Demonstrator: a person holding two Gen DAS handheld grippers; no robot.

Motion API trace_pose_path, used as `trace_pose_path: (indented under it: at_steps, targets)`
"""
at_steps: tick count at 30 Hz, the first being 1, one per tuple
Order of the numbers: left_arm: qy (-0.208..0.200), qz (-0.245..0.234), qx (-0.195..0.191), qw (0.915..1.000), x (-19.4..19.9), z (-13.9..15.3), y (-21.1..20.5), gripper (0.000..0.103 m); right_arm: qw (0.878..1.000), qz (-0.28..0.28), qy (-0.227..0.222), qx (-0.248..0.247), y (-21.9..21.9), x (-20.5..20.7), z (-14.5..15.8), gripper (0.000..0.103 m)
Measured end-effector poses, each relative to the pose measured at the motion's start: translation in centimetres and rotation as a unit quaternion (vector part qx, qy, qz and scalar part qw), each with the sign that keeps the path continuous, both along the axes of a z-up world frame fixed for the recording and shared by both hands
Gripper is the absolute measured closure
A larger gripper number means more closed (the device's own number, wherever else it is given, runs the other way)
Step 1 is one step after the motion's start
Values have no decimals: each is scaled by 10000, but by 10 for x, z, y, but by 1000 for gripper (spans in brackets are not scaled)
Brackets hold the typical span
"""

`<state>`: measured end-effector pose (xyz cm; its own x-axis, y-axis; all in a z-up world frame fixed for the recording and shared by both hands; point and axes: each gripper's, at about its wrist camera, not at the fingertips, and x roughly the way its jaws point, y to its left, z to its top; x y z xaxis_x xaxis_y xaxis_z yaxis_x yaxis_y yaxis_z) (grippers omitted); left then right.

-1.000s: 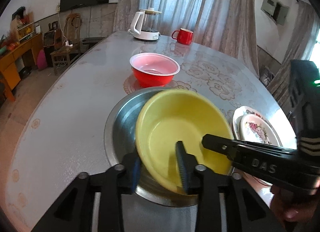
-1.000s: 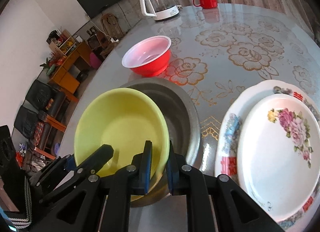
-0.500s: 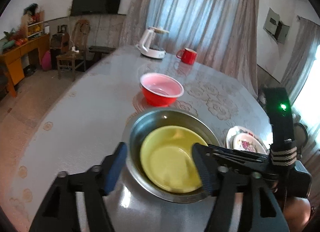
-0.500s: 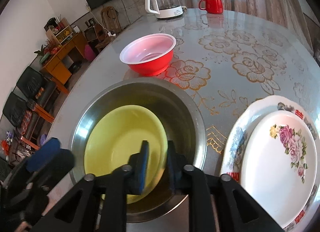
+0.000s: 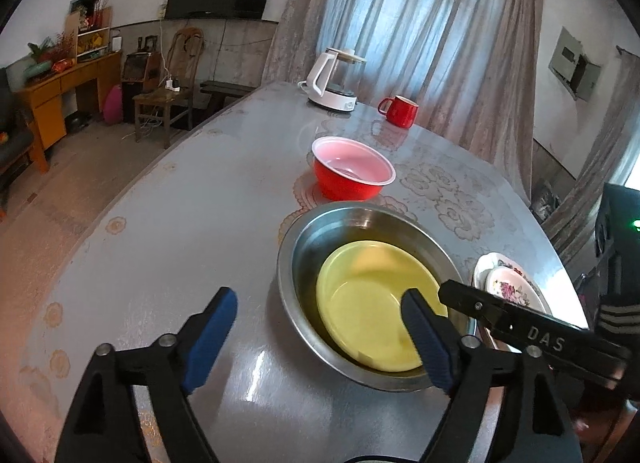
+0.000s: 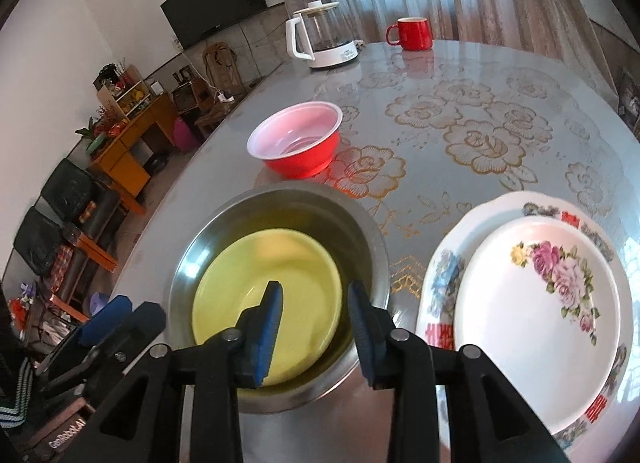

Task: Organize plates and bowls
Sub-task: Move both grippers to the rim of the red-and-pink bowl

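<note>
Living room, round table (image 6: 460,75) with floral cover under my rig. My left gripper (image 5: 320,339) has jaws just spread wide, nothing between pads. My right gripper (image 6: 316,327) has jaws just parted, free of yellow bowl (image 6: 264,299) rim. Yellow bowl sits nested inside steel bowl (image 6: 360,235). Red bowl (image 6: 296,143) just beyond steel bowl. Stacked floral plates (image 6: 540,303) right of steel bowl.

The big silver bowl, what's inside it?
A yellow bowl sits nested inside the metal bowl, open side up and looking empty. The yellow bowl covers the metal bowl's bottom, so whatever might lie under it cannot be seen.
</note>
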<state>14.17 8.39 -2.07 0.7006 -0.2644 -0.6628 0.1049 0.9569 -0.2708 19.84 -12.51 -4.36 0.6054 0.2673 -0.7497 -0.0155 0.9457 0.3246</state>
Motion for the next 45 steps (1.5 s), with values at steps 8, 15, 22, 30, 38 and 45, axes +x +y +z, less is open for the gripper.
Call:
trace_pose_path:
  at_steps: [8, 15, 22, 30, 38, 45]
  targets:
    - [110, 229, -362, 9990, 10, -2, 17, 10, 9999, 49, 28, 96, 1, -2, 2, 70]
    - [180, 418, -456, 9979, 25, -1, 34, 8, 9999, -115, -36, 45, -14, 26, 16, 69]
    - [322, 574, -510, 9965, 49, 0, 47, 7, 9994, -93, 337, -37, -28, 80, 18, 61]
    - [530, 640, -542, 9951, 71, -11, 52, 7, 9962, -198, 768, 347, -42, 147, 2, 61]
    - [521, 443, -403, 9968, 107, -2, 47, 7, 9909, -281, 900, 965, -45, 187, -13, 61]
    - [330, -39, 56, 9994, 152, 19, 21, 9, 9916, -60, 1028, 777, -33, 204, -28, 85]
